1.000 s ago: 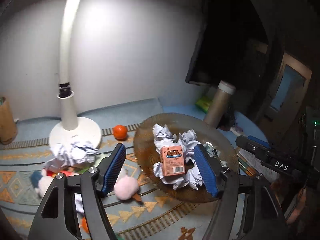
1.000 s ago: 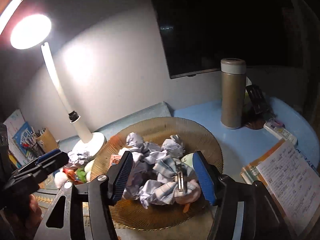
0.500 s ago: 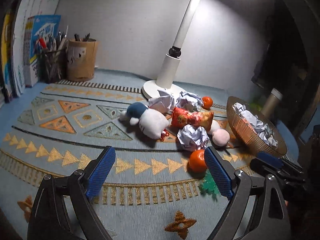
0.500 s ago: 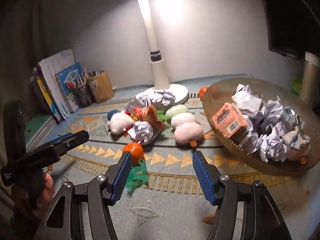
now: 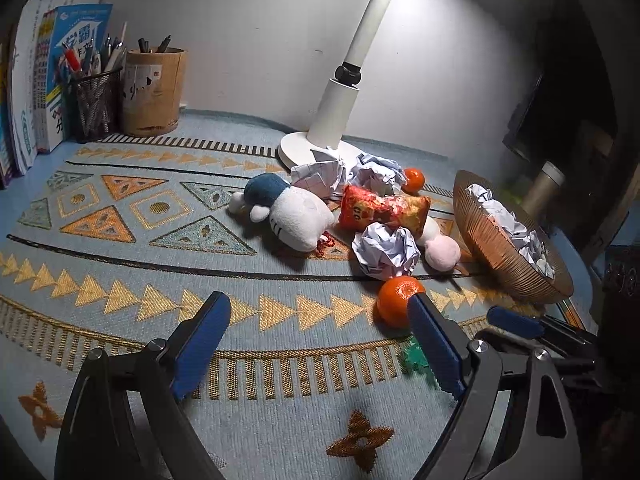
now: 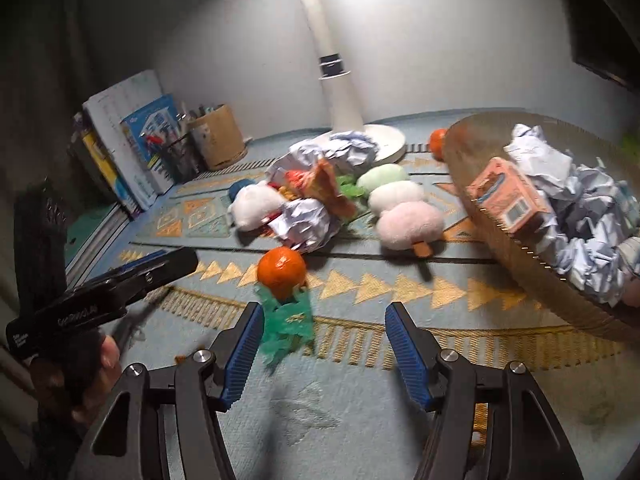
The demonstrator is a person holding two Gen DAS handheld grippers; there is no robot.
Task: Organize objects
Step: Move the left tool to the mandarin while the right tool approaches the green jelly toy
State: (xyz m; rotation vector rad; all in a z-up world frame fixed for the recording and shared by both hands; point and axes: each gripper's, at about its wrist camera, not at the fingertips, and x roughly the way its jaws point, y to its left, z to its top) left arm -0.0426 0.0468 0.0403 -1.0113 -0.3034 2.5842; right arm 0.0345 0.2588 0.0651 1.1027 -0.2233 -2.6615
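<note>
Left wrist — left gripper [image 5: 316,340] gaping, empty.

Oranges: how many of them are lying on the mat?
2. One orange lies near the green scrap; the other orange sits behind the paper balls, beside the bowl. Others may be hidden.

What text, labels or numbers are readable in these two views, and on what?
Blue book cover: large Chinese characters, roughly "学霸"; the rest is too small to read.
Red snack bag: printed marks, distorted, unreadable.
Orange carton in the bowl: label panel too blurred.
Left hand-held gripper: white lettering on its body, motion-blurred.
</note>
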